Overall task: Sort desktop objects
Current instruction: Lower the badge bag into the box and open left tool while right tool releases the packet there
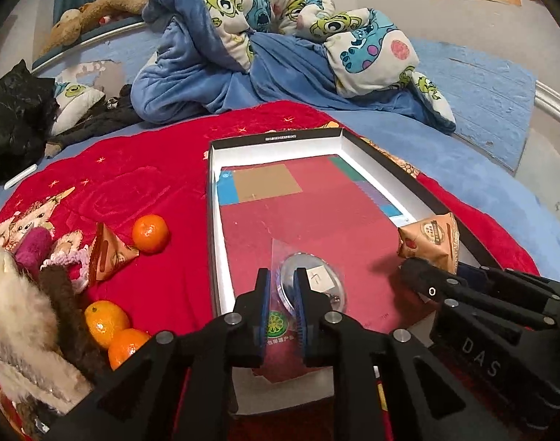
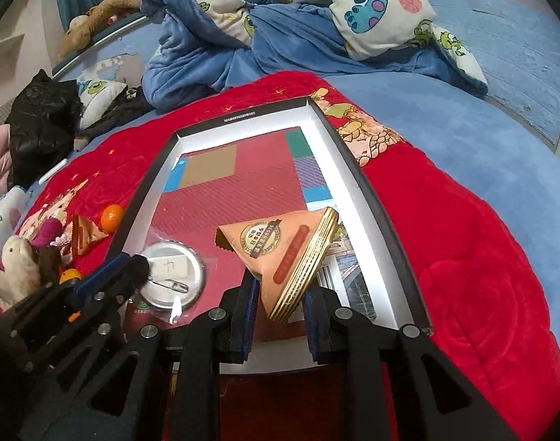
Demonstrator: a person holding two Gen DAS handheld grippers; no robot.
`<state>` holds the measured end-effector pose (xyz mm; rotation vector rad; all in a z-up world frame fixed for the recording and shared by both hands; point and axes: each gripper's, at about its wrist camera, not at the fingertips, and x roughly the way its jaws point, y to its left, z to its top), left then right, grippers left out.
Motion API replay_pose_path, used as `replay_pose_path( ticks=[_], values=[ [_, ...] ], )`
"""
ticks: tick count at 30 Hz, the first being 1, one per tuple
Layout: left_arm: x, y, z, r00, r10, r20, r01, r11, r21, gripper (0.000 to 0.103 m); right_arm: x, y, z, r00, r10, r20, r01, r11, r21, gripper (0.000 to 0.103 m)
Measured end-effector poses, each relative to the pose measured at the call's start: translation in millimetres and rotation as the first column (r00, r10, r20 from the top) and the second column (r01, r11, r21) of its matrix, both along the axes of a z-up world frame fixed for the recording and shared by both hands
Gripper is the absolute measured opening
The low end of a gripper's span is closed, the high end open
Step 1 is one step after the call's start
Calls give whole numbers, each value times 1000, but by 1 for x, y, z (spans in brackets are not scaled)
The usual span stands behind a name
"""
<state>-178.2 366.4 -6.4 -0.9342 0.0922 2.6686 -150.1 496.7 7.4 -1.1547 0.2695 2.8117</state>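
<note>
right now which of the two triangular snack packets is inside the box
The snack packet gripped by the right claw, over the box floor. The other packet lies outside on the red blanket, beside an orange.

Left hand-held gripper [image 1: 282, 294]: matte black plastic frame with triangular cut-outs, silver round pivot pins, blue ribbed finger pads. Right hand-held gripper [image 2: 278, 307]: same build, white "DAS" lettering on its side.

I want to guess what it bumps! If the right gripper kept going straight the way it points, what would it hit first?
Probably nothing new: the right gripper already pinches the triangular snack packet. Beyond that lies the box floor, though depth is unclear.
</note>
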Motion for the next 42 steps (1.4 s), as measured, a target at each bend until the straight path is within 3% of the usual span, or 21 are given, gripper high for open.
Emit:
replay_pose_path(
  ticks=[6, 15, 19, 24, 27, 30, 31, 32, 35, 36, 37, 38, 39, 40, 42],
  values=[
    [-2, 2, -4, 1000, -5, 15, 5, 1000, -6, 13, -3, -10, -3, 1000, 1, 15, -2, 998, 64, 25],
    [-2, 0, -5, 1000, 1, 20, 0, 1000, -5, 13, -3, -8, -3, 1000, -3, 4, 3, 998, 59, 26],
    [-2, -7, -2, 1000, 26, 16, -26, 1000, 12, 13, -2, -11, -2, 1000, 21, -10, -21, 999, 24, 42],
    [-2, -12, -1, 999, 31, 29, -32, 999, 18, 15, -1, -15, -1, 999, 30, -17, -30, 999, 18, 49],
    [2, -13, 2, 999, 40, 6, -40, 999, 10, 28, 0, -11, 0, 1000, 10, -22, -10, 1000, 23, 54],
    [4, -17, 4, 1000, 23, 8, -23, 999, 41, 32, 5, -5, 3, 999, -25, -43, 26, 999, 29, 66],
    [5, -18, 5, 1000, 17, 8, -18, 999, 48, 35, 7, -1, 4, 998, -44, -45, 45, 999, 31, 76],
    [5, -19, 5, 1000, 13, 9, -13, 998, 55, 37, 9, 2, 4, 997, -56, -48, 58, 998, 27, 79],
    [9, -24, 10, 1000, 12, -7, -11, 996, 86, 43, 13, 9, 7, 996, -51, -73, 50, 999, -20, 81],
    [10, -26, 11, 999, 43, -20, -41, 996, 73, 58, 15, 10, 8, 995, -53, -80, 51, 998, -29, 83],
    [10, -29, 12, 994, 105, -32, -103, 994, 46, 87, 16, 11, 8, 995, -55, -86, 52, 998, -40, 83],
    [8, -33, 12, 984, 174, -43, -173, 985, 25, 100, 17, 13, 8, 994, -62, -88, 57, 997, -49, 83],
    [4, -42, 11, 978, 206, -39, -205, 978, 41, 103, 18, 15, 9, 994, -63, -95, 57, 996, -66, 83],
    [0, -50, 10, 986, 168, -5, -167, 981, 102, 103, 19, 16, 10, 993, -54, -104, 45, 995, -88, 87],
    [-6, -58, 8, 990, 133, 49, -139, 975, 175, 103, 21, 13, 13, 991, -27, -130, 11, 992, -123, 103]
  ],
)
